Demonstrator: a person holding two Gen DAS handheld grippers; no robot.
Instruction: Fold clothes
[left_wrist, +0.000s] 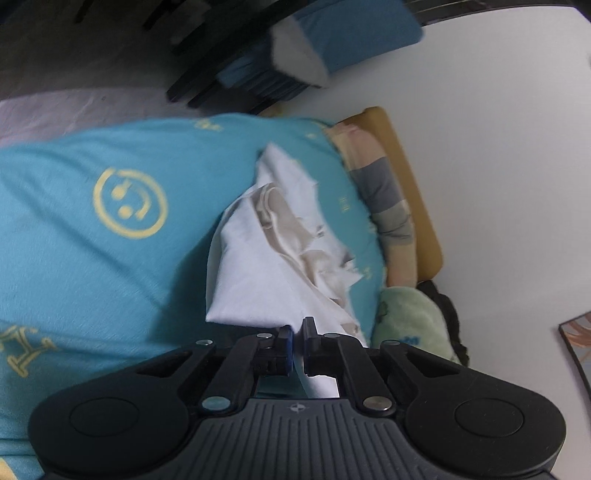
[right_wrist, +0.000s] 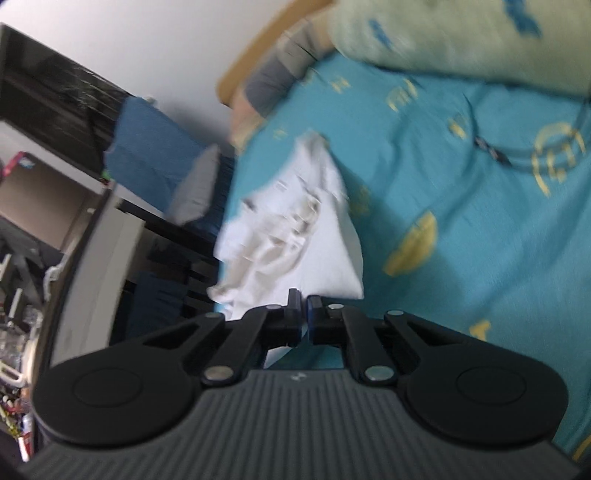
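Left wrist view: the left claw (left_wrist: 298, 341), at lower centre of the frame, is closed on an edge of a white garment (left_wrist: 255, 273), whose cloth passes between the two fingers. The garment rises from the claw toward the centre of the frame, rumpled, with a beige printed patch showing, and hangs or drapes over a bed with a turquoise sheet (left_wrist: 110, 266). A green pillow (left_wrist: 406, 317) lies at the lower right of the sheet, beside a white wall (left_wrist: 498, 147).

Right wrist view (blurred): the right claw (right_wrist: 303, 314), at lower centre, is likewise closed on an edge of the garment (right_wrist: 314, 243), which spreads up and left over the bed sheet (right_wrist: 461, 221). A dark cable (right_wrist: 491, 151) lies on the sheet at upper right.

Judgement: both claws appear to hold one hem, the cloth slack between them. To fold well, the two grips should draw apart until that edge is taut and level, then lower the garment flat onto the bare sheet, smoothing out the bunched middle before any crease is made. The thin cloth may slip from a grip this close to the edge.
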